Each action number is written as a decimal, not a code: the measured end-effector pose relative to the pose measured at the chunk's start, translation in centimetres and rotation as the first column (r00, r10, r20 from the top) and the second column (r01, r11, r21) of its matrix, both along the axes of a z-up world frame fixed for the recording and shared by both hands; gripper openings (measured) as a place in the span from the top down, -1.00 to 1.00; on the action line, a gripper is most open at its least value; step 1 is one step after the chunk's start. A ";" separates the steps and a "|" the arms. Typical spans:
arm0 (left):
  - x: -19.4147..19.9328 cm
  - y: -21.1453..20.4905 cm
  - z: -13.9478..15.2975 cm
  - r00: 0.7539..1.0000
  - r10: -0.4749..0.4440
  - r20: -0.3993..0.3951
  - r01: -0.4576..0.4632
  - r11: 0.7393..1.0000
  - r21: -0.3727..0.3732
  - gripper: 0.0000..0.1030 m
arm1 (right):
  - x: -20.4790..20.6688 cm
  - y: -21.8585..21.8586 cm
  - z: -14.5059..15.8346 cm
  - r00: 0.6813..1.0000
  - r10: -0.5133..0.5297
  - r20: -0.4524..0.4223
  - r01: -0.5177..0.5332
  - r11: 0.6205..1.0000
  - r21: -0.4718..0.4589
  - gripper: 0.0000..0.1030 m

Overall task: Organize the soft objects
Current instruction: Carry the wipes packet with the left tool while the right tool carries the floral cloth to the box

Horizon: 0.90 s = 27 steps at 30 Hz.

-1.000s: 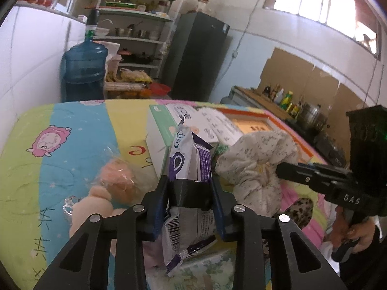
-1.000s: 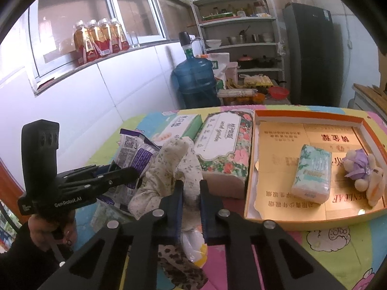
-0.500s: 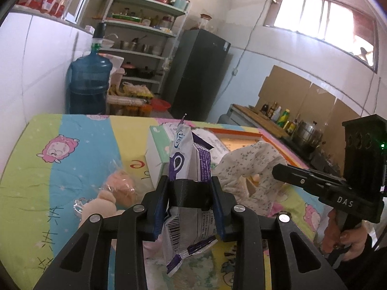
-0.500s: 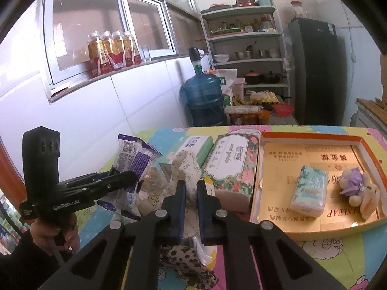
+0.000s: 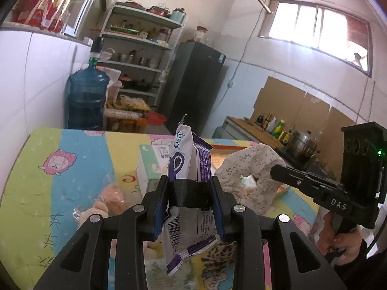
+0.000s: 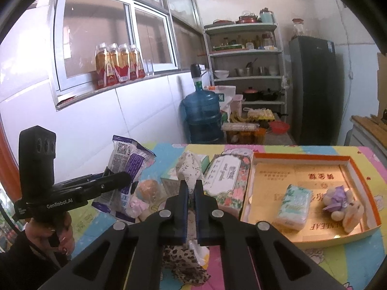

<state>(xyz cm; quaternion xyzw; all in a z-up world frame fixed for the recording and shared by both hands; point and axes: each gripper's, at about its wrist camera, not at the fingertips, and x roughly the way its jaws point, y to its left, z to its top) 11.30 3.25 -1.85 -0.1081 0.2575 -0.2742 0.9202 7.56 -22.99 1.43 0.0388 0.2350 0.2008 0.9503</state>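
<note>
Left tongs (image 5: 189, 188) clamped on purple-white packet (image 5: 187, 159), right tongs (image 6: 191, 188) pinched shut on floral cloth (image 6: 189, 166) — both lifted off the counter (image 5: 79, 159); carry step — next, judged: swing rightward to orange-rimmed tray (image 6: 362, 169) and release.

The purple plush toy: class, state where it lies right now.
In the right wrist view the purple plush toy lies in the orange-rimmed tray at its right end, just right of the tissue pack.
</note>
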 end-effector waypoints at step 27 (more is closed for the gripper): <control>-1.3 -8.6 3.6 0.995 -0.060 0.083 0.055 0.996 0.065 0.42 | -3.6 -9.0 3.1 0.984 -0.147 0.106 0.143 0.989 0.043 0.91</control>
